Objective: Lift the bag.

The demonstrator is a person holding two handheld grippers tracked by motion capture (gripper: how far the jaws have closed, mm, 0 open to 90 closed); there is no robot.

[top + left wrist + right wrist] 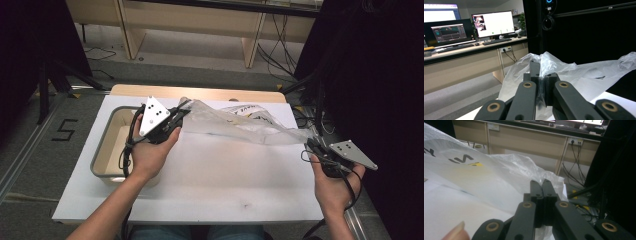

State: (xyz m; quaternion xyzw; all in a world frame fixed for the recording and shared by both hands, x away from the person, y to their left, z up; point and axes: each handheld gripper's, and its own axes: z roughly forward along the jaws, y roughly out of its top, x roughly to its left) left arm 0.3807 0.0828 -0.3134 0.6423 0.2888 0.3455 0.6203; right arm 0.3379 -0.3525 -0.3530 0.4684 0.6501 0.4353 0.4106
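Observation:
A clear plastic bag with dark printed letters hangs stretched above the white table between my two grippers. My left gripper pinches the bag's left end just right of the bin, jaws shut on the film. In the left gripper view the jaws are closed with crumpled bag film caught between them. My right gripper holds the bag's right end near the table's right edge. In the right gripper view its jaws are shut on the bag's edge.
A shallow beige bin with a grey rim sits at the table's left side, under my left wrist. Wooden desk legs and floor cables lie beyond the table. A desk with monitors stands farther off. Dark curtains flank both sides.

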